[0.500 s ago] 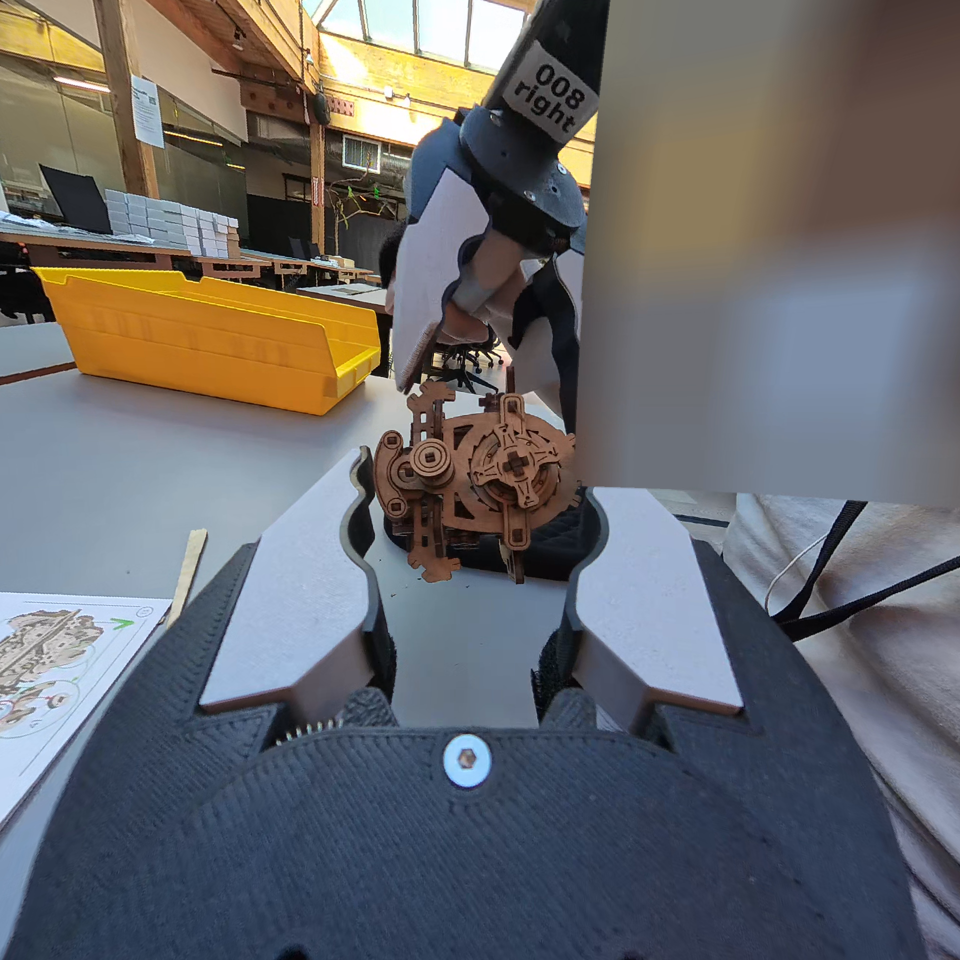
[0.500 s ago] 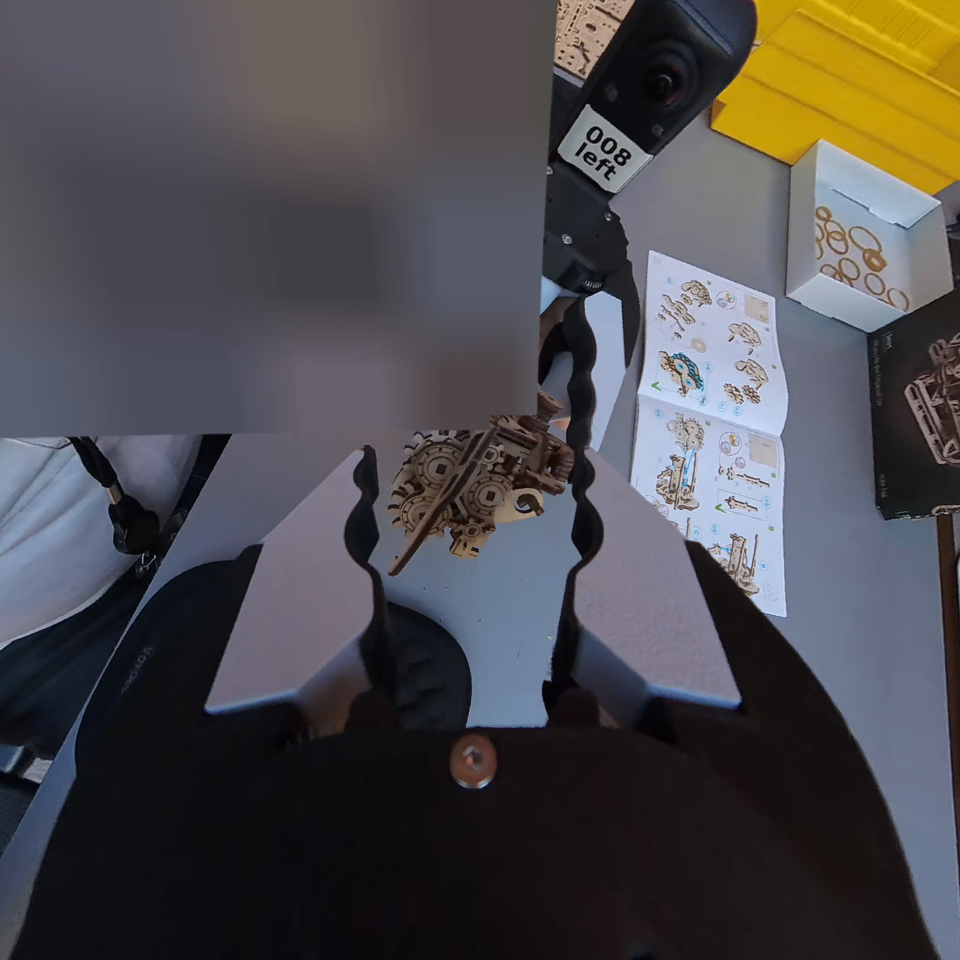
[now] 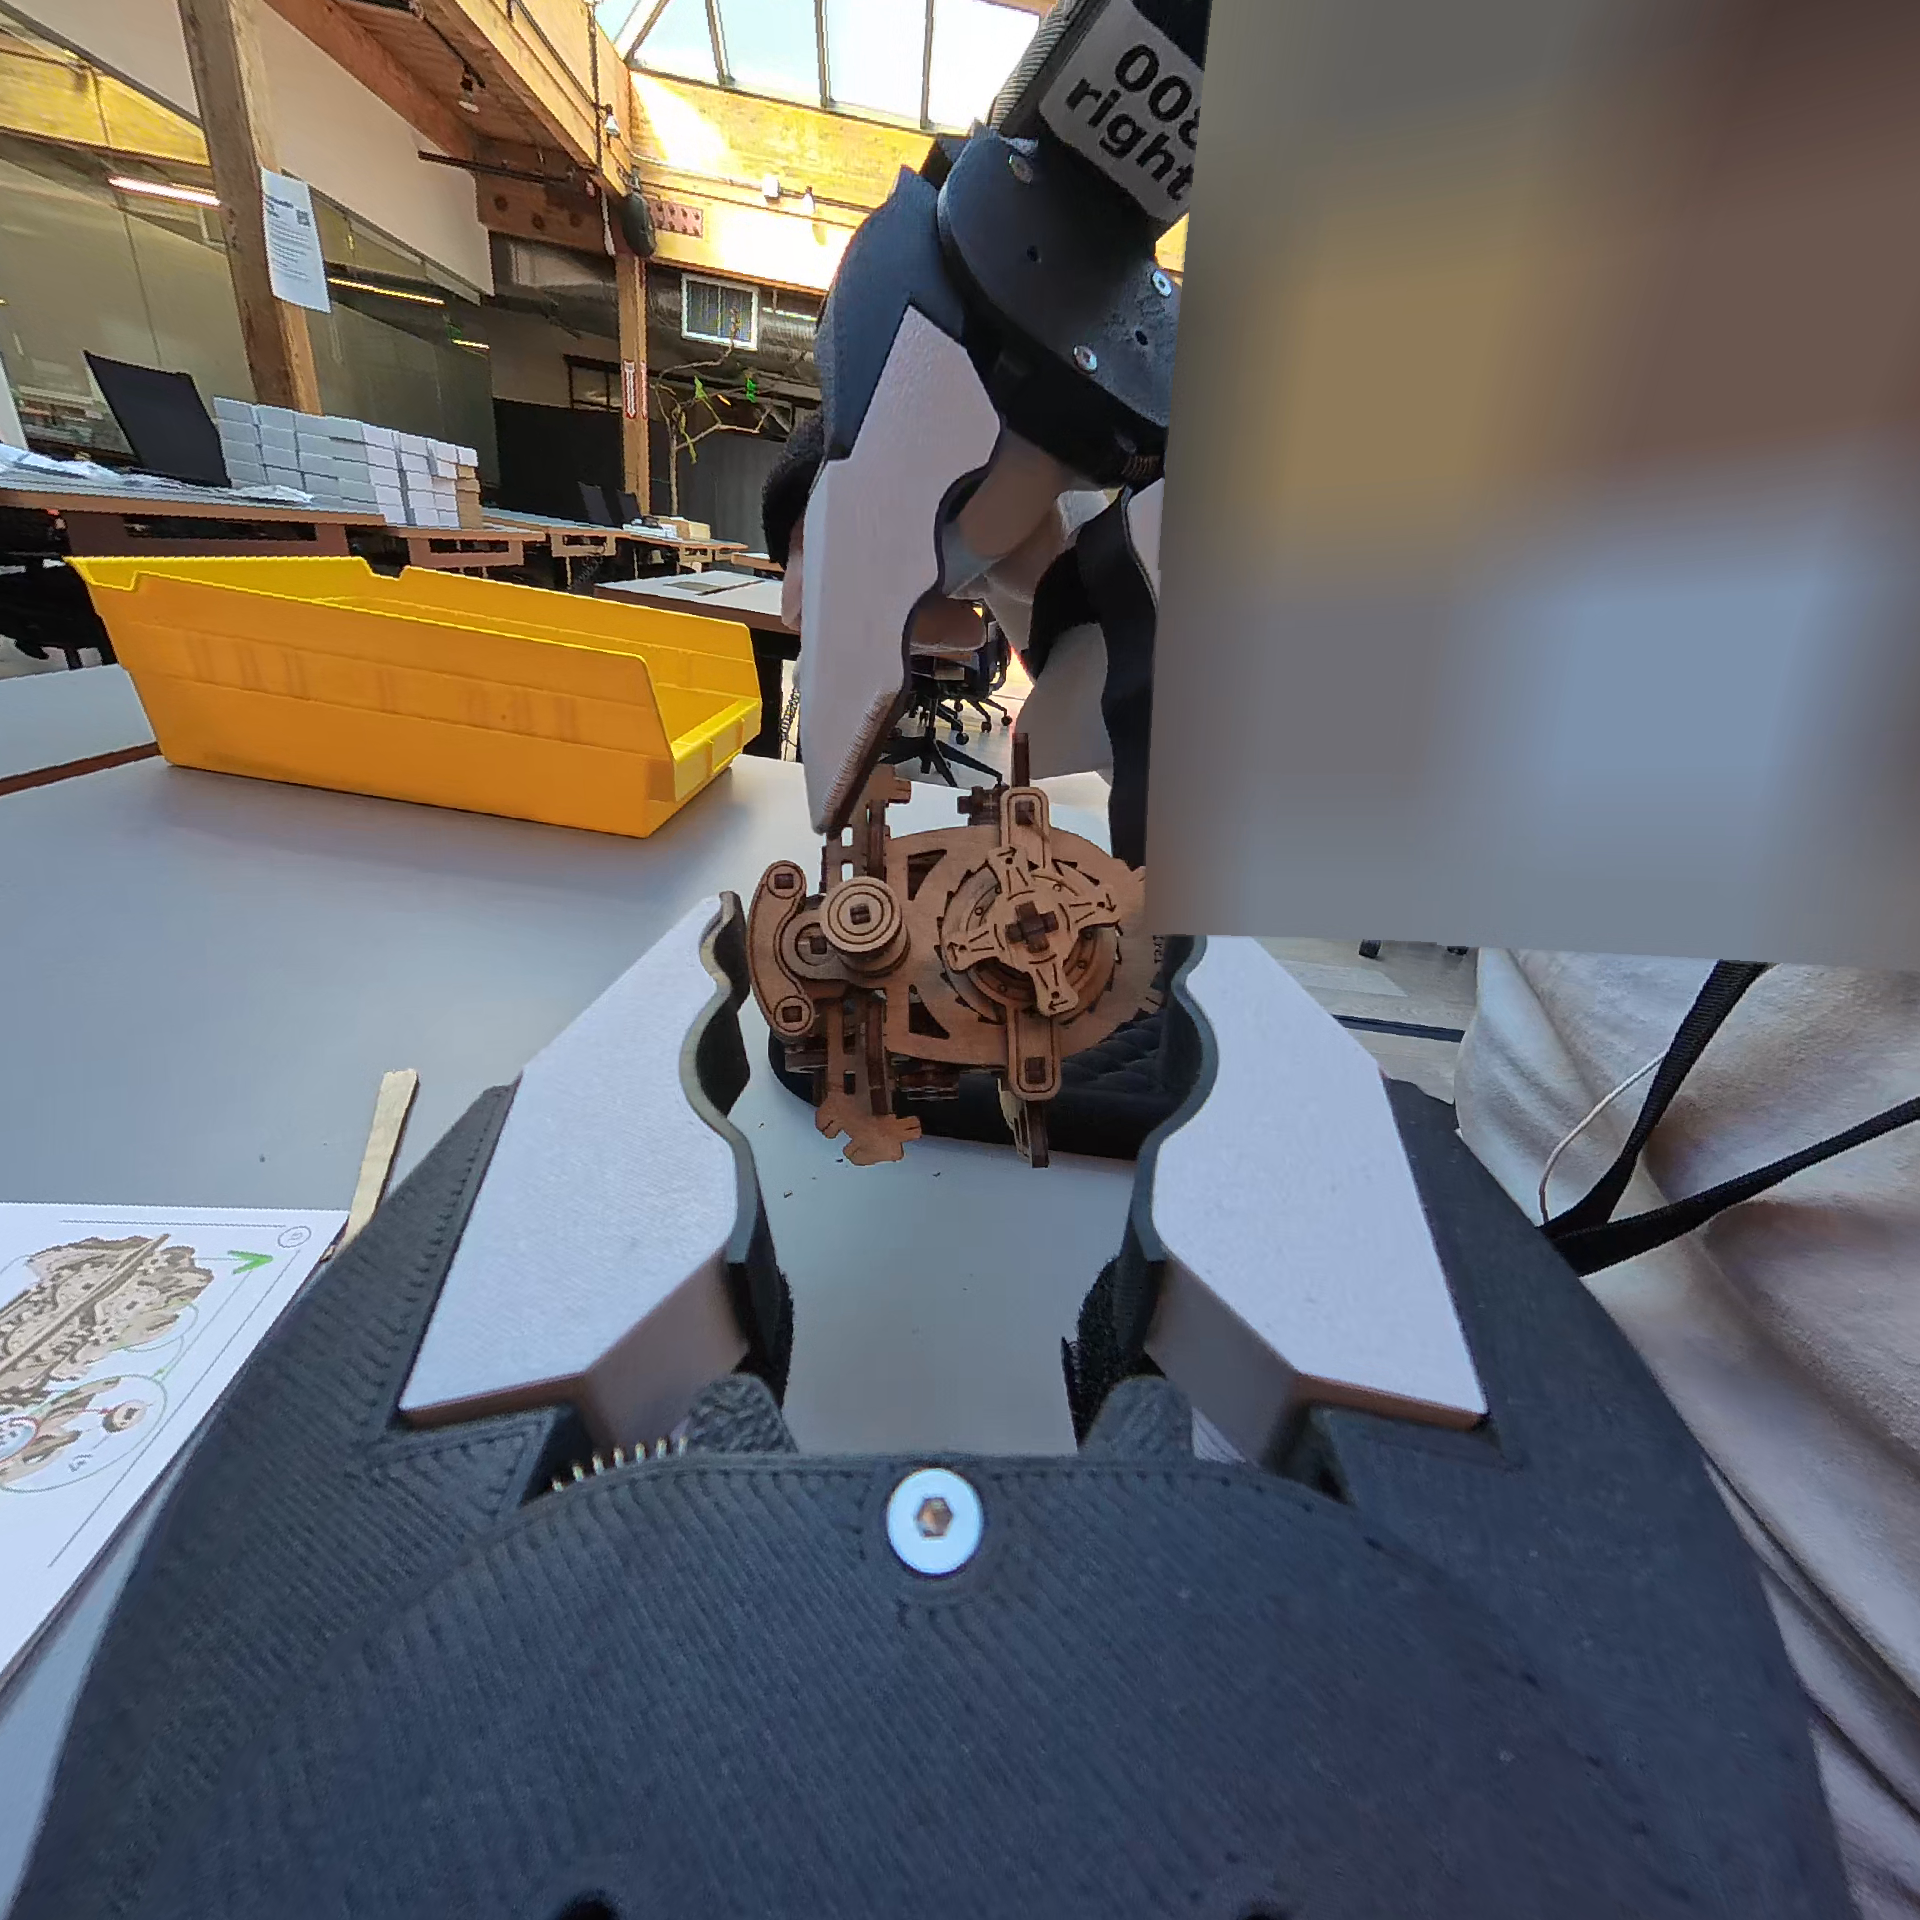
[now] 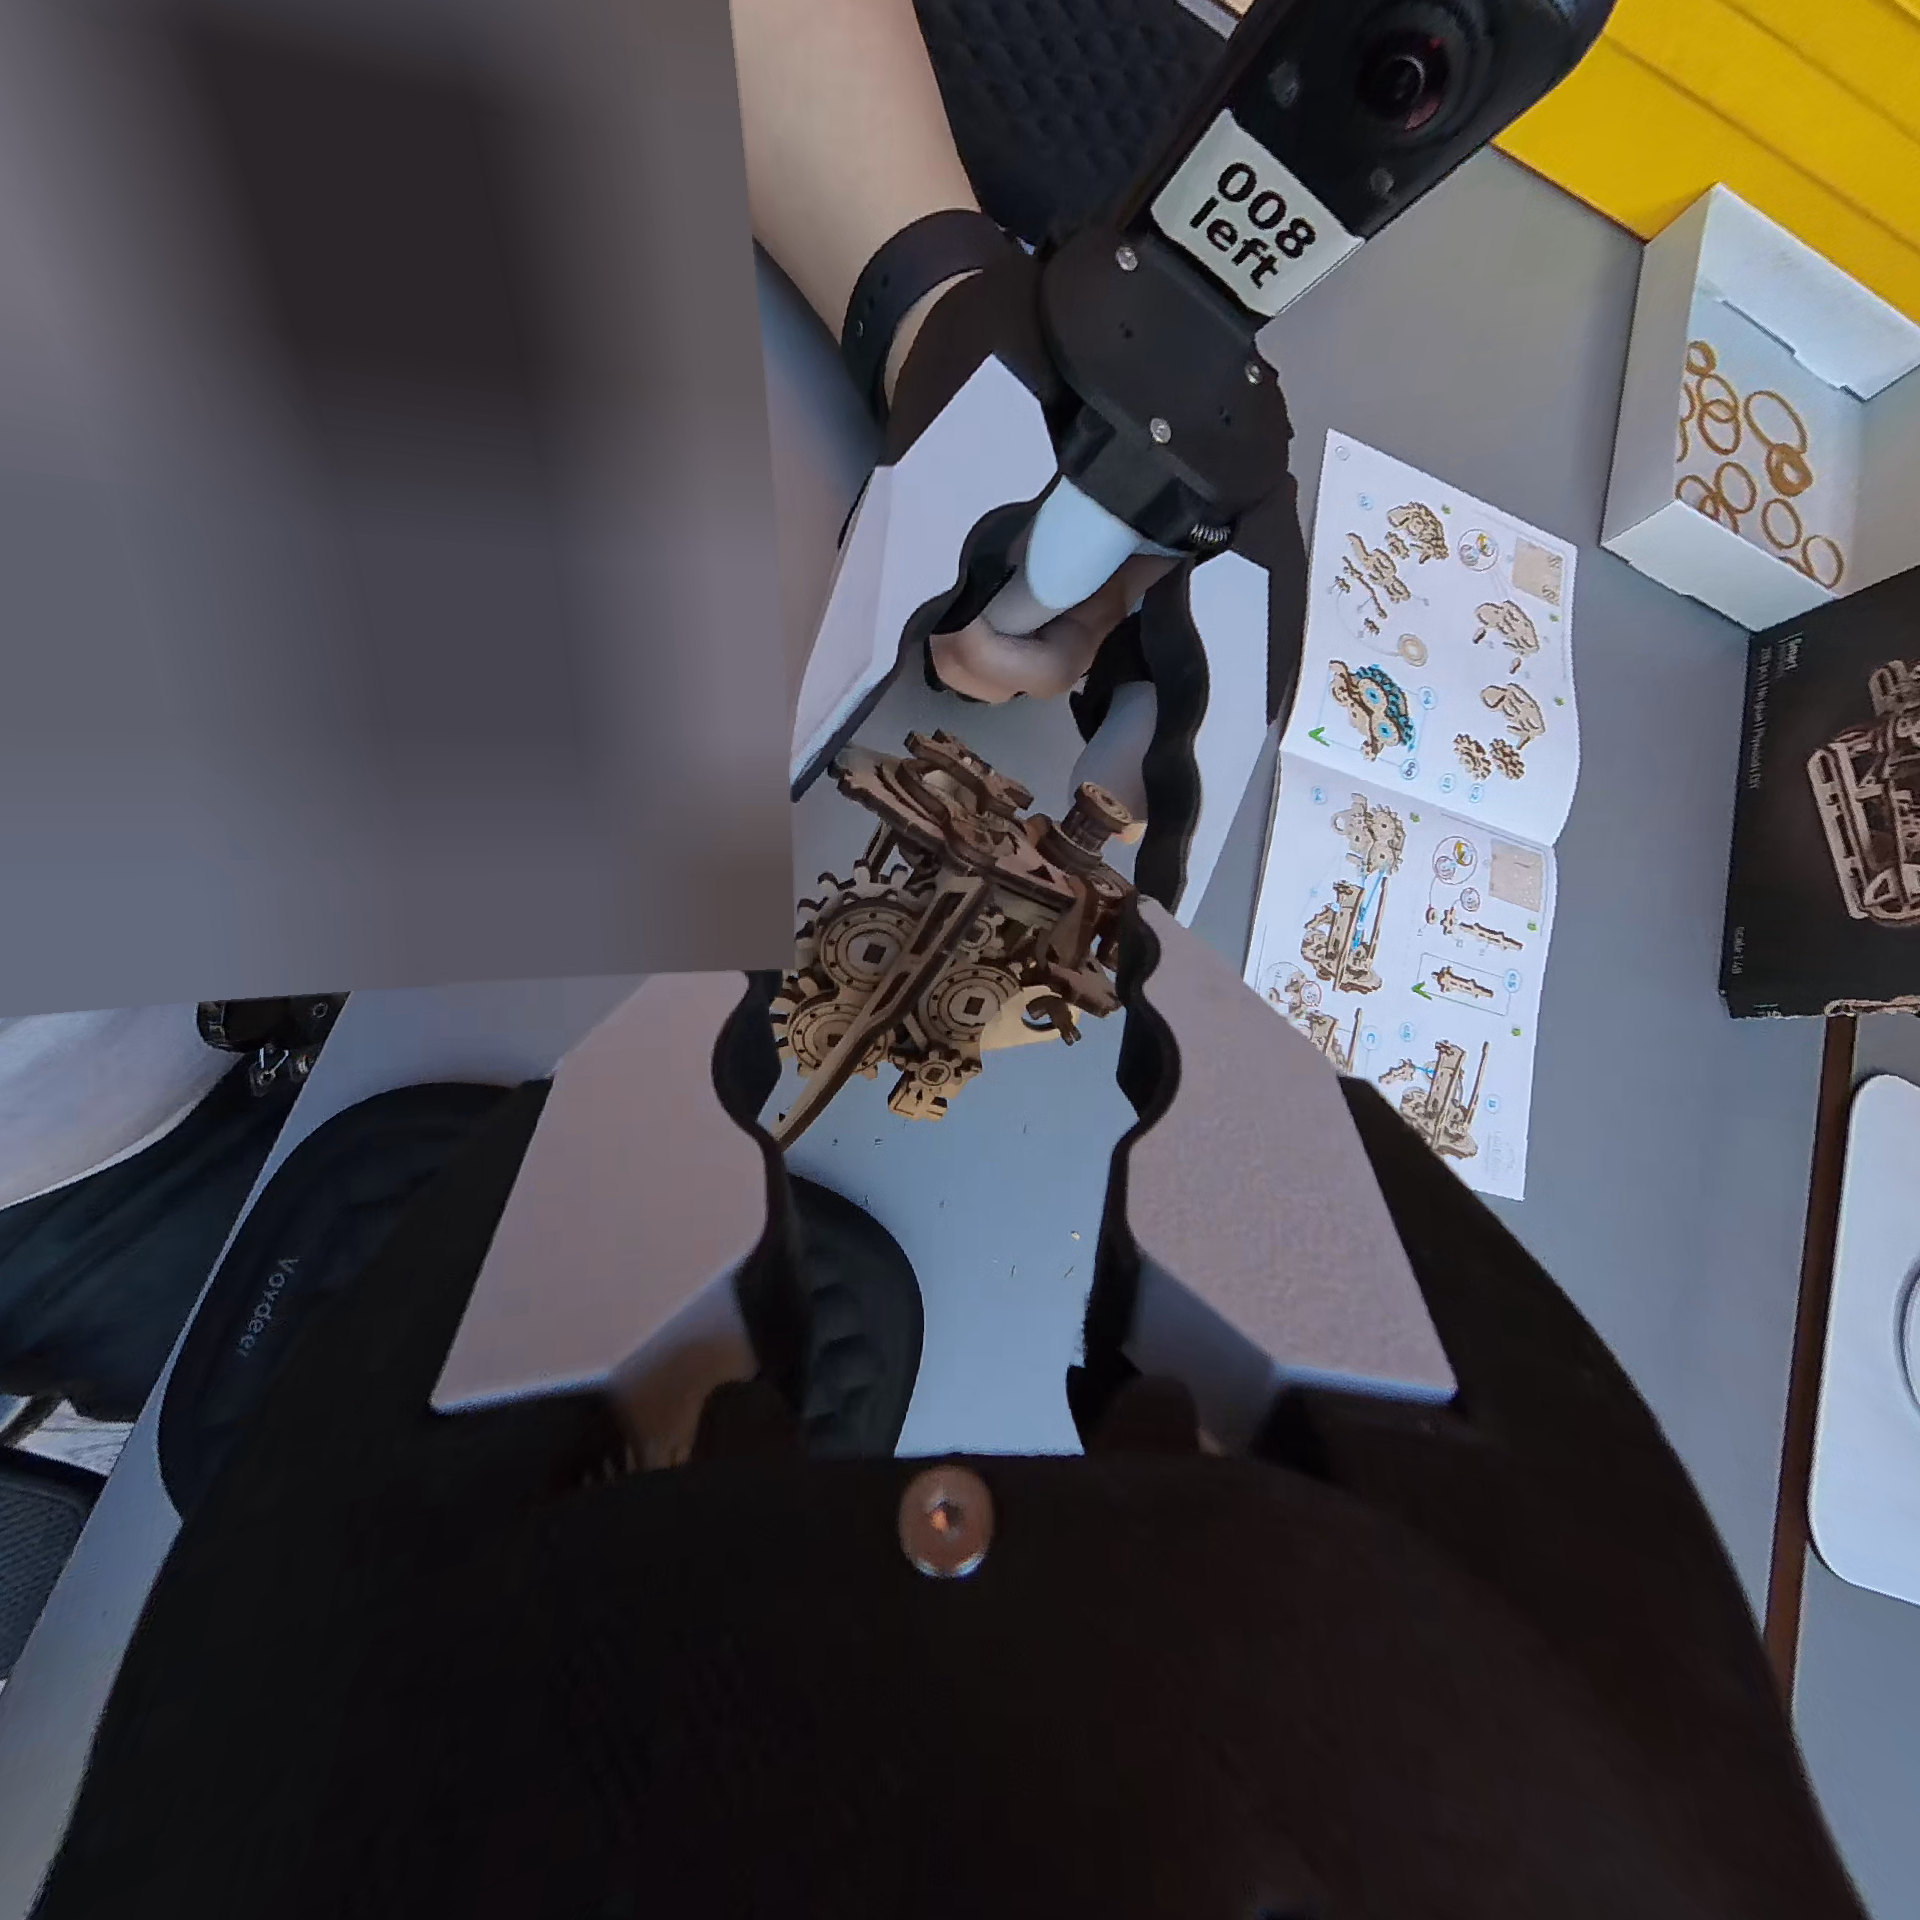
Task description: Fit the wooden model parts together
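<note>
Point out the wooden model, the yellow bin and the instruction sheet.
wooden model (image 3: 1023, 930): left wrist view, on its cross-shaped hub.
yellow bin (image 3: 416, 691): left wrist view, on its long front wall.
instruction sheet (image 4: 1423, 790): right wrist view, near the middle fold.

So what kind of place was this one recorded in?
Probably a shared workshop or maker space: exposed timber beams under skylights, long workbenches stacked with boxes, and a grey table holding a yellow parts bin and the wooden model.
</note>
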{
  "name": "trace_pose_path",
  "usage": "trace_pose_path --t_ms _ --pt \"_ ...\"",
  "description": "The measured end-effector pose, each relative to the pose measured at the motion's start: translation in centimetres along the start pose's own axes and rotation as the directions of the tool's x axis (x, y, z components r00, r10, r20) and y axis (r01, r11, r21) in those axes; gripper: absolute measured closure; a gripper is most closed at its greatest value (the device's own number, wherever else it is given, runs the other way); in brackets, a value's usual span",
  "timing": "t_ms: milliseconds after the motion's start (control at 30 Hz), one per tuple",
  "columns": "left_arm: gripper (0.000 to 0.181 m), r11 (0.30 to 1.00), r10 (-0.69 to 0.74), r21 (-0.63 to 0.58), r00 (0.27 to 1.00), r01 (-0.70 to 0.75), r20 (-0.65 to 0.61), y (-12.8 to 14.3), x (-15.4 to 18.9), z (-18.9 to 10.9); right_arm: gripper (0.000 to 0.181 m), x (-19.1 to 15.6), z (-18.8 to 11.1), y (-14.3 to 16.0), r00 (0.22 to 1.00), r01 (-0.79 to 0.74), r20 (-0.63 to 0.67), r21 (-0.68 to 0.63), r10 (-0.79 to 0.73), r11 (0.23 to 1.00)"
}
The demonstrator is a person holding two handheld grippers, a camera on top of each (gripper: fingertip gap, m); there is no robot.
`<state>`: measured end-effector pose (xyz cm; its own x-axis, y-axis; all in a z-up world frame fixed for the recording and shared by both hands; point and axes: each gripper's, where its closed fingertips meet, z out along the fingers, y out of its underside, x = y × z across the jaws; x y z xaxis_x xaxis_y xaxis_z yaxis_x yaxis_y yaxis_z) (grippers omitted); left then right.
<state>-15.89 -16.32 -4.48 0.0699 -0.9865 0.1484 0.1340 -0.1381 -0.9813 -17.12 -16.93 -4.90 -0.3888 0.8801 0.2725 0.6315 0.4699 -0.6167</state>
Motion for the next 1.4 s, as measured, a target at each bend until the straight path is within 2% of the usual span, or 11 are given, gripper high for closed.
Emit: trace_pose_path --t_ms 267,467,567,833,1400 --pt "0.102 0.999 0.038 0.017 0.999 -0.038 0.015 -0.47 0.04 -0.18 0.121 0.14 0.46 0.49 1.000 -0.017 -0.007 -0.110 0.016 0.994" --pt "0.102 0.995 0.103 -0.005 0.994 -0.103 0.027 -0.17 0.33 0.01 0.126 -0.33 0.53 0.59 0.998 -0.029 0.052 -0.181 0.039 0.983" --pt "0.102 0.991 0.130 -0.009 0.991 -0.130 0.031 -0.18 0.54 0.11 0.123 -0.66 0.56 0.47 0.994 -0.035 0.093 -0.210 0.056 0.977" --pt "0.103 0.989 0.147 -0.001 0.988 -0.147 0.041 -0.39 0.54 0.00 0.123 -0.63 0.56 0.50 0.991 -0.027 0.116 -0.302 0.065 0.953" --pt "0.103 0.990 0.140 0.014 0.990 -0.140 0.034 -0.64 0.76 -0.06 0.127 -0.71 0.58 0.29 0.994 -0.038 0.084 -0.309 0.067 0.950"
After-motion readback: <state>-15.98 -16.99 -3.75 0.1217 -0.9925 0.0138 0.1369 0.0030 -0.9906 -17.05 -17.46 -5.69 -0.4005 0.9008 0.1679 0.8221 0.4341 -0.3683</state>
